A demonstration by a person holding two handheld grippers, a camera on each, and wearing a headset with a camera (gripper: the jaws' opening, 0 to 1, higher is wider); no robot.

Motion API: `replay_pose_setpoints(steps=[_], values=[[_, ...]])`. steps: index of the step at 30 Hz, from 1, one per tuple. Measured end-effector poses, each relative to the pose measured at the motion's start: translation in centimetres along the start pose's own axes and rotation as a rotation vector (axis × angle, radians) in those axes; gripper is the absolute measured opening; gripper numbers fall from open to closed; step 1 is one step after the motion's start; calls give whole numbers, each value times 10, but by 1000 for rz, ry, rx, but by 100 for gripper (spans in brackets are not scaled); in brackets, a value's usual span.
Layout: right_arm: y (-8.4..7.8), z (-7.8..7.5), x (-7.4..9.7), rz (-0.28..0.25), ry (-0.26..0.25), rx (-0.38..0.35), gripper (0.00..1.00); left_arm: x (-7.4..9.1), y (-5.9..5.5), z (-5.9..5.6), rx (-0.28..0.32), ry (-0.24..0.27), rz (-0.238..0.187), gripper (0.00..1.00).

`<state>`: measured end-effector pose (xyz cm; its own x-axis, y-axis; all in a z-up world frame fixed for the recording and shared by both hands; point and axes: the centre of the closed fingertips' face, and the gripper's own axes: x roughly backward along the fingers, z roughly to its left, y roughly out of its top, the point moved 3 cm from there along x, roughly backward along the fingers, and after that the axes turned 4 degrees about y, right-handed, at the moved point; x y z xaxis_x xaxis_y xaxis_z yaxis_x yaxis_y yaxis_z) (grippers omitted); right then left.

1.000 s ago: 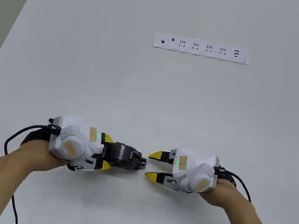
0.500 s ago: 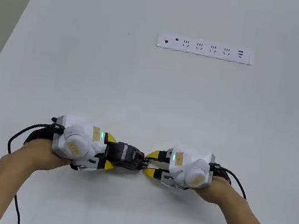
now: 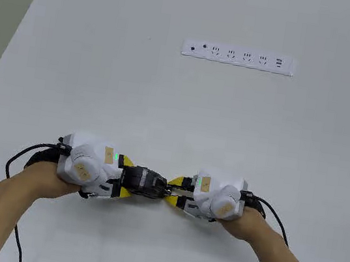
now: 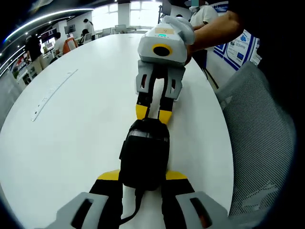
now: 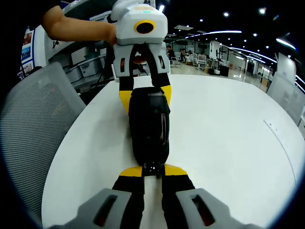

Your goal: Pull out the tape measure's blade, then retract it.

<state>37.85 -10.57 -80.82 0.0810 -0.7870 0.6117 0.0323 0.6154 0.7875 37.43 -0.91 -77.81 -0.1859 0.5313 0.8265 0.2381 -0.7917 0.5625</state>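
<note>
Black plastic is all the tape measure [image 3: 144, 182] shows. Its case lies on the white desk [image 3: 106, 61], well apart from the power strip [image 3: 239, 56], on the person's side of it. The left gripper [image 3: 125, 177] has its fingers clamped on the case, and the right gripper [image 3: 173, 191] looks pinched onto the blade's end hook [image 5: 151, 167]. For a clean pull, I judge the left should hold the case firm while the right draws straight off, level with the desk, so the hook cannot slip free. No brand reads on the case. The tan stickers [image 3: 109, 155] on the grippers and the strip's markings are too small to read.
</note>
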Motion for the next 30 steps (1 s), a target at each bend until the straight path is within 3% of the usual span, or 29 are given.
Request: replay_pose_setpoints(steps=[18, 30], values=[[4, 1, 3, 20, 7, 6, 10, 2, -2, 0, 21, -11, -31, 28], [4, 1, 6, 19, 9, 16, 10, 2, -3, 0, 9, -11, -27, 28]])
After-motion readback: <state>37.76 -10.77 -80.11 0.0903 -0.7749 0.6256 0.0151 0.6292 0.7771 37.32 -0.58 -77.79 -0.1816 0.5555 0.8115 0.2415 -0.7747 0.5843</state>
